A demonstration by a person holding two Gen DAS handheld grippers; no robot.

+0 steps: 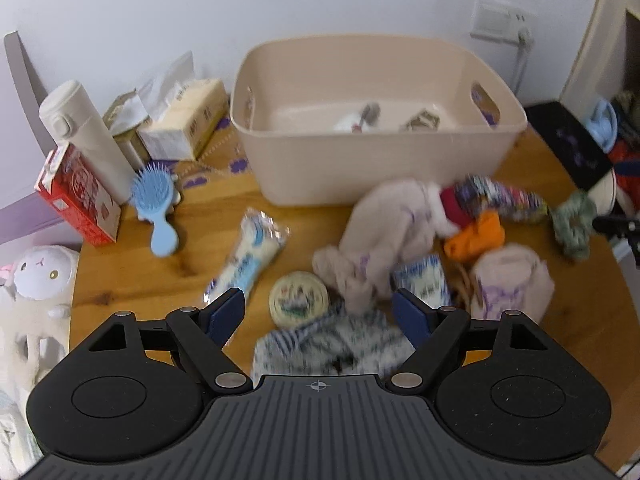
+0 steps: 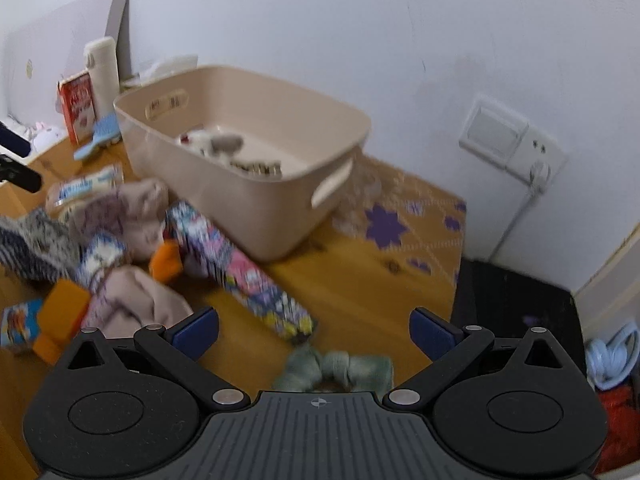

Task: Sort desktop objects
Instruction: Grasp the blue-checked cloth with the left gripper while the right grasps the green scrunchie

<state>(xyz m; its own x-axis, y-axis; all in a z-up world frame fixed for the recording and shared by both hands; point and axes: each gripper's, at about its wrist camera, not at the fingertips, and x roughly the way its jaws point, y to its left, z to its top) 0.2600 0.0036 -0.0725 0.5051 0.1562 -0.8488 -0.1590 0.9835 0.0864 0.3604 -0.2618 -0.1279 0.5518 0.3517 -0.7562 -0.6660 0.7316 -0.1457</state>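
A beige plastic bin [image 1: 372, 152] stands at the back of the wooden table [image 1: 132, 276]; it also shows in the right wrist view [image 2: 240, 184]. A few small things lie inside it. In front of it lies a heap of socks and cloths: a pink cloth [image 1: 384, 224], an orange piece [image 1: 476, 236], a patterned roll [image 2: 240, 272]. My left gripper [image 1: 320, 312] is open above a round tin [image 1: 300, 300] and a grey-blue striped sock [image 1: 332, 344]. My right gripper [image 2: 314, 332] is open just above a green scrunchie [image 2: 336, 368].
At the left stand a white flask [image 1: 86, 136], a red carton [image 1: 76, 196], a tissue box [image 1: 184, 120], a blue hairbrush [image 1: 156, 204] and a wrapped packet [image 1: 248, 252]. A plush toy [image 1: 40, 276] sits off the table's left edge. A black stool [image 2: 516, 320] is at right.
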